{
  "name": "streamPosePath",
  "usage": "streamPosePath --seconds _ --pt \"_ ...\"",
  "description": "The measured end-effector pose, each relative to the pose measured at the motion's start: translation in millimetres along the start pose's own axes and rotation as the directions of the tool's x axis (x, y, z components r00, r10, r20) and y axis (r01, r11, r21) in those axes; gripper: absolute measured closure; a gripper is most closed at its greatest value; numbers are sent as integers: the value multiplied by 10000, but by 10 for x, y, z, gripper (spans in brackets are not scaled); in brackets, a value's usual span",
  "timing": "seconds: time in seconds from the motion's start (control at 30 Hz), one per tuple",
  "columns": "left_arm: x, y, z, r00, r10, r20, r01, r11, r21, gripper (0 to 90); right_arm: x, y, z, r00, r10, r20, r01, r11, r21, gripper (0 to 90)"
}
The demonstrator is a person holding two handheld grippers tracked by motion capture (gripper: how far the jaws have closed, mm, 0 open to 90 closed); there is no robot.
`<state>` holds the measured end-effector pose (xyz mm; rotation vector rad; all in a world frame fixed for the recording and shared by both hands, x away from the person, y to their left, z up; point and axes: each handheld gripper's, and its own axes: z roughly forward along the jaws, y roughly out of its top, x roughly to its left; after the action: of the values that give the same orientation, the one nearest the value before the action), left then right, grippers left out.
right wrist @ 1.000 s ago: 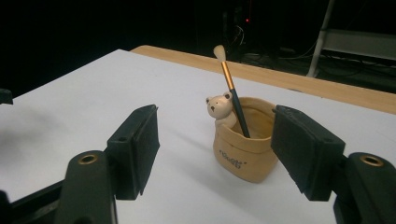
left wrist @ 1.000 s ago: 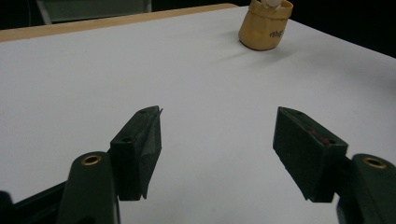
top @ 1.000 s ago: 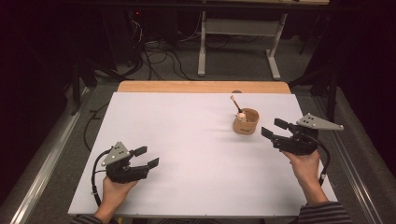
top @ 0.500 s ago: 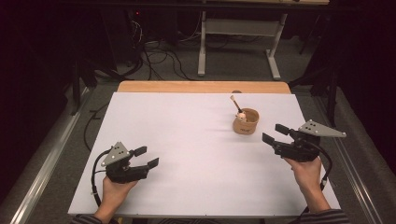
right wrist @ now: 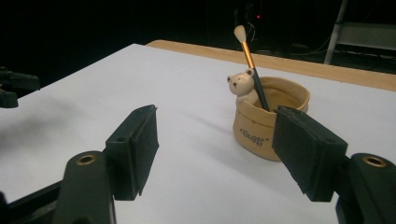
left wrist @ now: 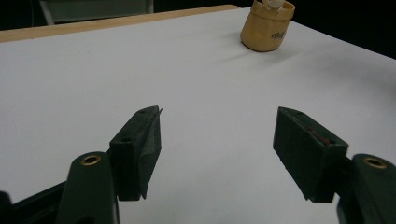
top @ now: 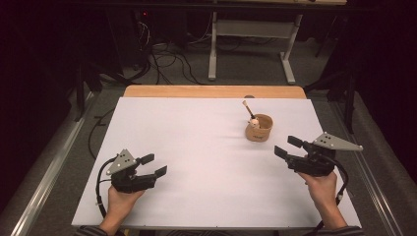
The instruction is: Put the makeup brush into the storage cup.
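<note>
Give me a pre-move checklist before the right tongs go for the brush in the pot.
1. Right tongs open, nothing between the jaws: ok.
2. Pot upright on the white table: ok.
3. Brush stands in the pot, leaning, handle free above the rim: ok.
4. Bear figure sits right beside the brush and may crowd the grasp: not ok.
5. Left tongs open, far from the pot: ok.
6. How firmly the brush sits in the pot: cannot tell.
</note>
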<state>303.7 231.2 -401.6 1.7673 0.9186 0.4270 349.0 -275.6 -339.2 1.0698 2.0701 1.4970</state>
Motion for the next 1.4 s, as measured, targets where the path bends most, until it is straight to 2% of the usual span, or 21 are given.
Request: streamPosePath --seconds 0.63,0.93,1.4 --pt "0 -1 4 10000 -19 20 19 10000 -1 330 111 -126 11 9991 -2 -428 3 10000 21 331" --pt "-1 -1 0 10000 -4 16 4 10000 -8 331 168 -202 40 9980 -78 -620 91 9997 218 330" --pt "6 -1 -2 10000 -69 -2 69 10000 -35 329 210 -323 64 9967 95 -803 -68 9994 336 330"
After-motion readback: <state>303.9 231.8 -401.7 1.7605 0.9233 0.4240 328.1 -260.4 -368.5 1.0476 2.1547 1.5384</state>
